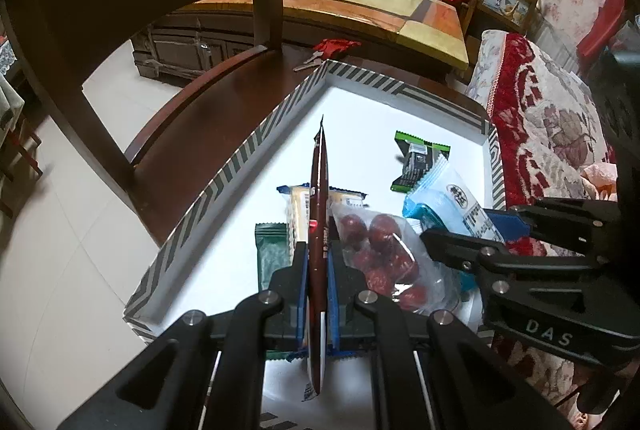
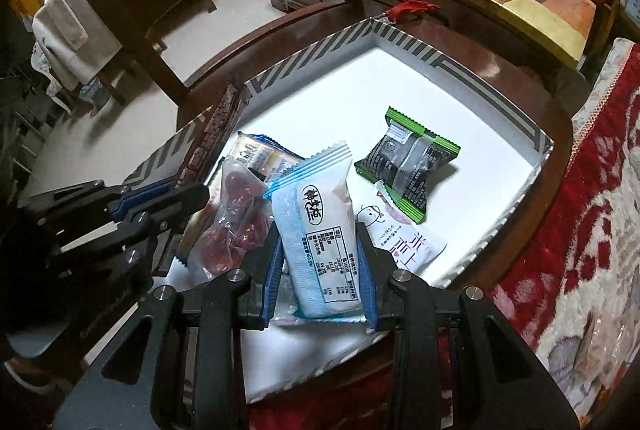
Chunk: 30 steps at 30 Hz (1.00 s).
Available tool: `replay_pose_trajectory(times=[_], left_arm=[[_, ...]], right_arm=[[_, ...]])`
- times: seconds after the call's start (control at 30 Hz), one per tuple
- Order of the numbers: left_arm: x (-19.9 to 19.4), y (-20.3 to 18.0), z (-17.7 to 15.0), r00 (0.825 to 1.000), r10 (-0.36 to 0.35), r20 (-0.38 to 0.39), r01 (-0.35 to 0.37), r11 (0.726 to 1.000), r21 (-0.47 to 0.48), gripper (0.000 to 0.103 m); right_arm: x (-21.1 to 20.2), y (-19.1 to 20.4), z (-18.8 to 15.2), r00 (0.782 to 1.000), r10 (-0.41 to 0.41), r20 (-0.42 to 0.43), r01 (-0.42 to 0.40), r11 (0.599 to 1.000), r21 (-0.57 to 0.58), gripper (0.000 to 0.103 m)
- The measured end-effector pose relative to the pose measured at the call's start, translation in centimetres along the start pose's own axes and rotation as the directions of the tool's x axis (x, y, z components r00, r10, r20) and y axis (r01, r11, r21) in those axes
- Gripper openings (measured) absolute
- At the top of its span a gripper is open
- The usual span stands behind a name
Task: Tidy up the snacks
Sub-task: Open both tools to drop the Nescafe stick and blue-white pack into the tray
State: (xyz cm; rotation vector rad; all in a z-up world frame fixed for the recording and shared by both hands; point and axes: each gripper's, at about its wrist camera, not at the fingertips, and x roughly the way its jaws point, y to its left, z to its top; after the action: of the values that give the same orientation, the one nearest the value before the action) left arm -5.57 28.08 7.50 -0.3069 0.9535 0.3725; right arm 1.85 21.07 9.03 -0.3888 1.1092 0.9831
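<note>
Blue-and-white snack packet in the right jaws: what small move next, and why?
Probably lower the blue-and-white snack packet onto bare white floor of the striped-rim box and release. The right gripper holds it above the clear bag of red dates; the left gripper clamps a thin maroon packet close beside, so keep clear of it.

The right gripper [image 2: 320, 270] has its jaws closed on a light-blue snack packet [image 2: 318, 230] over the striped-rim tray [image 2: 496, 80]. A green-edged dark packet [image 2: 408, 162] lies toward the tray's right edge, with a bag of red dates [image 2: 232, 222] left of the blue packet.
</note>
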Motion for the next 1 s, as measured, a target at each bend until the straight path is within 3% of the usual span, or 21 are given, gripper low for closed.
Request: replay_pose_trajectory(times=[0.37, 0.53, 0.7, 0.8, 0.93, 1.0], left_arm=[[0.8, 0.0, -0.1, 1.0, 0.012, -0.02, -0.012, 1.0, 0.0, 0.01], [0.8, -0.2, -0.1, 1.0, 0.017, -0.024, -0.017, 1.0, 0.006, 0.011], [0.4, 0.0, -0.1, 0.999, 0.034, -0.02, -0.034, 0.999, -0.014, 0.012], [-0.1, 0.2, -0.1, 0.998, 0.054, -0.016, -0.054, 0.998, -0.018, 0.022], [-1.4, 0.4, -0.2, 0.998, 0.062, 0.019, -0.062, 0.997, -0.038, 0.058], [-1.9, 0.5, -0.1, 0.997, 0.067, 0.036, -0.066, 0.997, -0.046, 0.06]], right_arm=[[0.5, -0.2, 0.5, 1.0, 0.015, 0.02, -0.015, 1.0, 0.018, 0.033], [0.1, -0.2, 0.7, 0.999, 0.027, 0.037, -0.028, 0.999, 0.032, 0.045], [-0.7, -0.1, 0.6, 0.998, 0.037, 0.058, -0.039, 0.999, 0.036, 0.045], [-1.4, -0.1, 0.2, 0.997, 0.037, 0.071, -0.039, 0.998, 0.041, 0.045], [-2.9, -0.5, -0.7, 0.995, 0.04, 0.092, -0.045, 0.998, 0.052, 0.045], [-3.8, -1.0, -1.3, 0.993, 0.042, 0.107, -0.05, 0.996, 0.071, 0.045]])
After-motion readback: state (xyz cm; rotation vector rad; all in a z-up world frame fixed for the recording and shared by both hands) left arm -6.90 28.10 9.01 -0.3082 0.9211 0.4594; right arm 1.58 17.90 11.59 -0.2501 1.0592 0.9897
